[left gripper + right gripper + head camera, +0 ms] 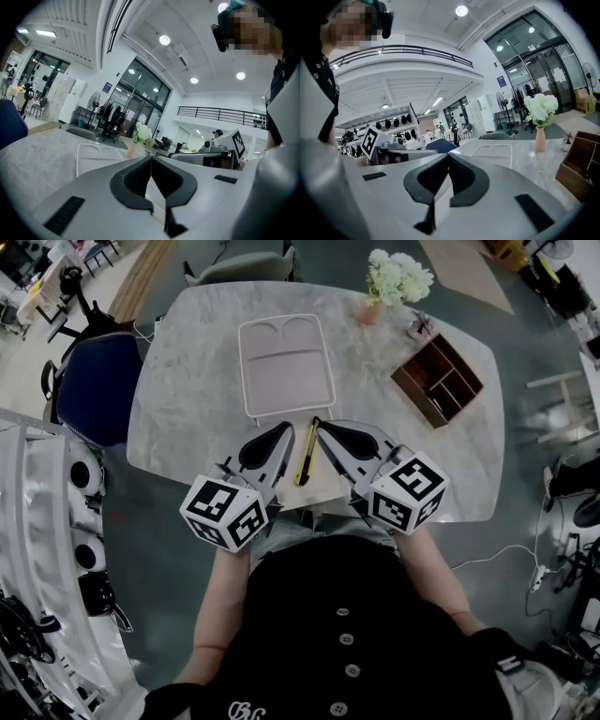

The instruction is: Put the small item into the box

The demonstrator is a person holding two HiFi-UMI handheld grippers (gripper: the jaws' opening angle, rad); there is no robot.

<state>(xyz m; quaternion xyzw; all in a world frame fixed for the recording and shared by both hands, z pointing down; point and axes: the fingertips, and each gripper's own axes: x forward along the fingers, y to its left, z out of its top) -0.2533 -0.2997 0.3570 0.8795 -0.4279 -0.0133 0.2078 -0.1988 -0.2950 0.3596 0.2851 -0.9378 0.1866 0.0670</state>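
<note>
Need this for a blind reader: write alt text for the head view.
A person holds the left gripper and right gripper, both shut, over a marble table's near edge, a yellow utility knife lying between them. Beyond: a white tray, a wooden box, white flowers.

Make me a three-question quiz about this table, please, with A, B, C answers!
1. Where is the yellow utility knife?
A. in the wooden box
B. between the left gripper and the right gripper
C. on the white tray

2. What colour are the flowers in the vase?
A. white
B. red
C. blue

3. How are the left gripper's jaws?
A. wide open
B. shut on the knife
C. shut with nothing between them

Answers: 1 B, the knife lies between their tips. 2 A, the head view shows white blooms. 3 C, the left gripper view shows the pads meeting, nothing between them.
</note>
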